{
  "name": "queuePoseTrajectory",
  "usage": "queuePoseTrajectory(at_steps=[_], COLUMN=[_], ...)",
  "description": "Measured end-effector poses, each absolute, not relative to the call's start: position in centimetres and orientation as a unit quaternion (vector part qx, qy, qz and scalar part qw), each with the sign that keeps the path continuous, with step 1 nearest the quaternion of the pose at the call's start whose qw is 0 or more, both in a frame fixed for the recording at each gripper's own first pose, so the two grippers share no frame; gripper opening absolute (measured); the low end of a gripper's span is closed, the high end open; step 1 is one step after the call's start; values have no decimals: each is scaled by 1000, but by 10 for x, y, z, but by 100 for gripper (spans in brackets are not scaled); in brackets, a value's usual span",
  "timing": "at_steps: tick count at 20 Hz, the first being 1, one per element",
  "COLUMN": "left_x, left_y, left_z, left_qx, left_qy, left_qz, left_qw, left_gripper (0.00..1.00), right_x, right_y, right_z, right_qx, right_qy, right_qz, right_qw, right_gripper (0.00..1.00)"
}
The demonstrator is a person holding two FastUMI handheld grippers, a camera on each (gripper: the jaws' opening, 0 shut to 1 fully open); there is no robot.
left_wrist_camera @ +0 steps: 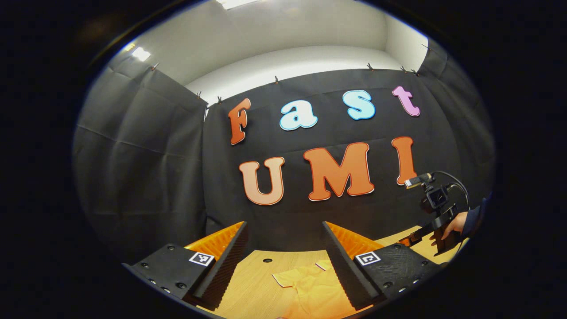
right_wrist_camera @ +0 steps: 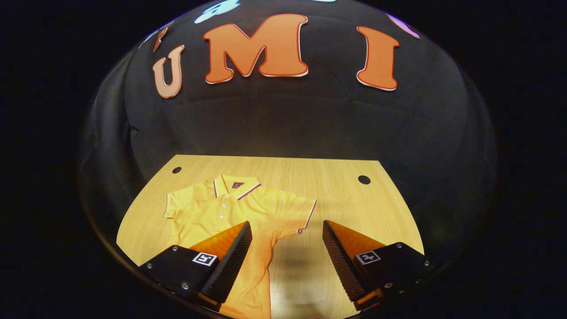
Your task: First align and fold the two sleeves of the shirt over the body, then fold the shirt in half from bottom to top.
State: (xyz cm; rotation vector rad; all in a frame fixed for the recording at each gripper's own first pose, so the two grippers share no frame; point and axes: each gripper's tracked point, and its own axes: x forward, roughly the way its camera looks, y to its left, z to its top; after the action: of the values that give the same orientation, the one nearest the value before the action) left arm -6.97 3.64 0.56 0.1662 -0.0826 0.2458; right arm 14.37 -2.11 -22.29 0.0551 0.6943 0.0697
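- The yellow shirt [right_wrist_camera: 230,208] lies flat on the wooden counter [right_wrist_camera: 345,195], sleeves spread.
- Left claw [left_wrist_camera: 285,257] hangs above the shirt, wide open, empty.
- Right claw [right_wrist_camera: 288,252] hangs above the shirt's sleeve, wide open, empty.

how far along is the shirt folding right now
Nothing is folded yet: the shirt lies flat on the table, both sleeves spread out. Both tools, left and right, hang open above it, gripping nothing. Both sleeve folds and the bottom-to-top fold remain.
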Motion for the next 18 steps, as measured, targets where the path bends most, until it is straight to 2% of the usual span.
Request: queuePoseTrajectory(at_steps=[7,14,18], left_x=[-47,-44,-38], left_y=[74,134,150], left_z=[-13,-27,-35], left_qx=[63,71,80], left_qy=[-19,1,12], left_qz=[120,174,195], left_qw=[991,982,977], left_gripper=[100,100,100], right_x=[184,211,223], right_y=[-17,-20,-23], right_z=[-269,-334,-371], right_qx=[43,39,44], right_qy=[425,509,552], right_qz=[8,-7,-13], right_qw=[904,860,833], right_gripper=[98,96,90])
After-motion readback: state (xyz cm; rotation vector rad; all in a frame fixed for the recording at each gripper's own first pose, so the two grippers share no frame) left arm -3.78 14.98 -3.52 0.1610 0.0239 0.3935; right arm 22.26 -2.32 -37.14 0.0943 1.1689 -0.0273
